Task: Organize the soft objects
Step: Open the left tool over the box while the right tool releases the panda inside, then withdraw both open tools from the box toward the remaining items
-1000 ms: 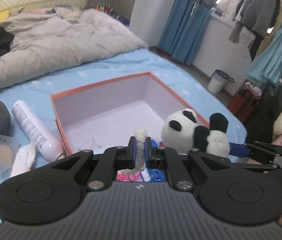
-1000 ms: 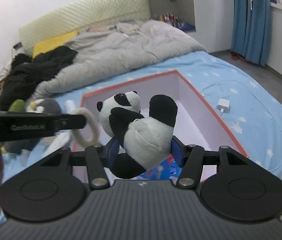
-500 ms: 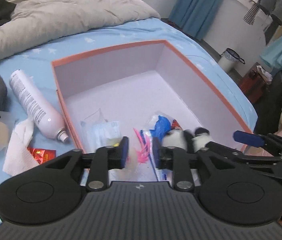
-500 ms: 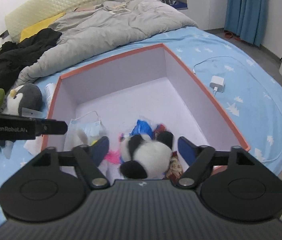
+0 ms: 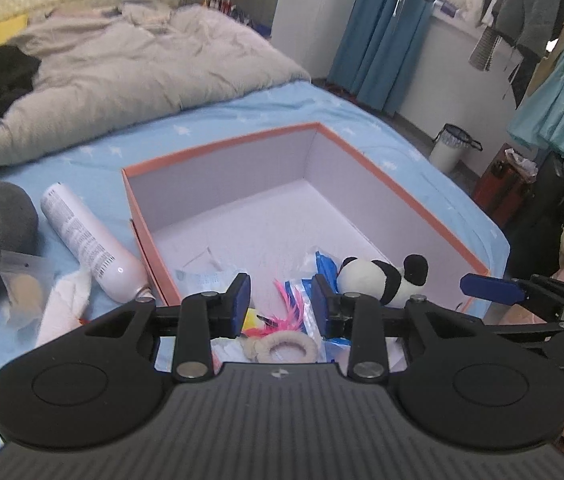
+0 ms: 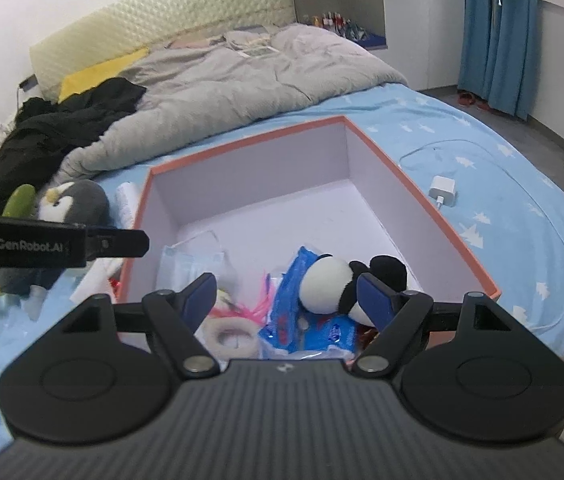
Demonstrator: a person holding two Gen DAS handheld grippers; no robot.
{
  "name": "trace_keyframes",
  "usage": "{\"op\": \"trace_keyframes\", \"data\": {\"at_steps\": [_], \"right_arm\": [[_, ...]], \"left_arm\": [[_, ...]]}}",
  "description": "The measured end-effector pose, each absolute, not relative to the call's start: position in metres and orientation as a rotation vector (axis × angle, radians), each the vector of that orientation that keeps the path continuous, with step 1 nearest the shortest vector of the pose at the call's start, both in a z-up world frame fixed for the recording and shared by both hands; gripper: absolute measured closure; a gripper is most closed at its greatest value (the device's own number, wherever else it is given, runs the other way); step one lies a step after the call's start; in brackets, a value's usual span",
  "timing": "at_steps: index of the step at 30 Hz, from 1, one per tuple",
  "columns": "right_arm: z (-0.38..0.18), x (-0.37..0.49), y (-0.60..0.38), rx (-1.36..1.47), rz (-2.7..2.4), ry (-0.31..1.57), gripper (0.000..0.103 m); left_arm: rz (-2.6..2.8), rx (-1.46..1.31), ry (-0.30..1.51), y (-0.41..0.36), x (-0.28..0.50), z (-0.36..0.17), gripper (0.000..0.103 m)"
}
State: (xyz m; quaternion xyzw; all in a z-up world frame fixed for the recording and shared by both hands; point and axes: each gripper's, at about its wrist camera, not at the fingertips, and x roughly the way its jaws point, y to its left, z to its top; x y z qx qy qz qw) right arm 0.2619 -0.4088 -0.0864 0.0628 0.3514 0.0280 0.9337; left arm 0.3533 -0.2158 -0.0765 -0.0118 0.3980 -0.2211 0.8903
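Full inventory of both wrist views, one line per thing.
box: 1, orange outside, pale lilac inside, on the bed
panda plush: 1, black and white, in the box's near end
fuzzy ring: 1, cream, in the box
blue packets: a few, under the panda plush
pink feathery item: 1, in the box
face mask: 1, pale blue, in the box
penguin plush: 1, grey, beside the box
spray can: 1, white, lying beside the box
charger: 1, white, on the sheet
duvet: 1, grey
left hand-held gripper: open, empty
right hand-held gripper: open, empty

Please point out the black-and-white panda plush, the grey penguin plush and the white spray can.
Black-and-white panda plush [image 6: 328, 284], right wrist view, white body.
Grey penguin plush [image 5: 6, 216], left wrist view, head.
White spray can [image 5: 82, 236], left wrist view, printed side.
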Motion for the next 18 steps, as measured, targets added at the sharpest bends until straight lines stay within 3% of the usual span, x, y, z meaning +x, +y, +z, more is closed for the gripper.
{"op": "trace_keyframes", "data": {"at_steps": [18], "right_arm": [[-0.072,0.197,-0.374,0.133,0.130,0.558,0.024]], "left_arm": [[-0.417,-0.059,0.671,-0.178,0.261,-0.058,0.065]]}}
